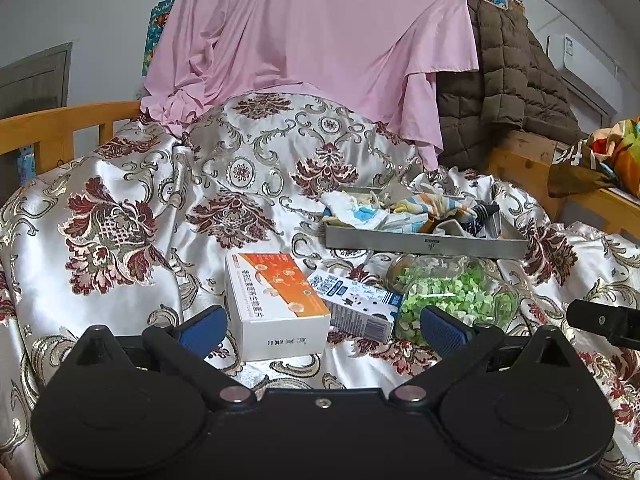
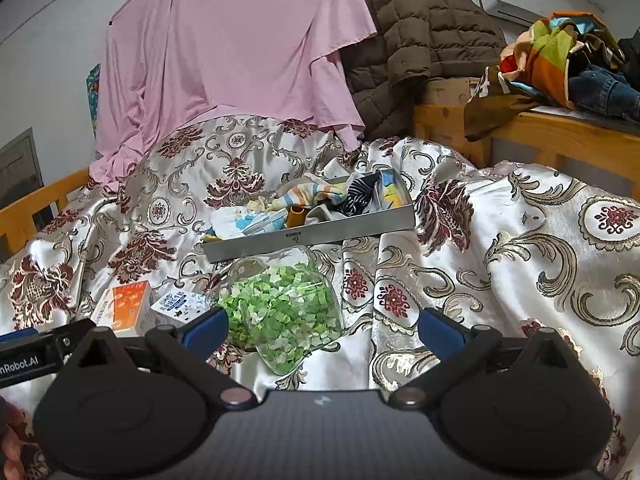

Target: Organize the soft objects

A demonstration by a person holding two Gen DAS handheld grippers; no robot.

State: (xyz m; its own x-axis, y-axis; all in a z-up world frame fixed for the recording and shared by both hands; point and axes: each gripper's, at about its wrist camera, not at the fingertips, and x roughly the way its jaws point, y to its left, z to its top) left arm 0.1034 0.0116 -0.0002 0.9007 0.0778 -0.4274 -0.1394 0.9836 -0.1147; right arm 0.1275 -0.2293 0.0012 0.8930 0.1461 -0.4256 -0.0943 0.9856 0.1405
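Observation:
A grey metal tray [image 1: 424,245] [image 2: 320,234] lies on the patterned bedspread and holds a pile of socks and small cloths [image 1: 404,210] [image 2: 320,200]. My left gripper [image 1: 322,330] is open and empty, its blue pads either side of a white and orange box [image 1: 276,304]. My right gripper [image 2: 322,330] is open and empty, just in front of a glass jar of green paper stars [image 2: 284,312] lying on its side. The jar also shows in the left wrist view [image 1: 452,300].
A blue and white carton [image 1: 360,304] [image 2: 180,306] lies between the box [image 2: 124,308] and the jar. A pink sheet [image 1: 312,40] and a brown quilted jacket [image 1: 504,80] hang at the back. Wooden bed rails [image 2: 560,136] carry colourful clothes [image 2: 560,52] at the right.

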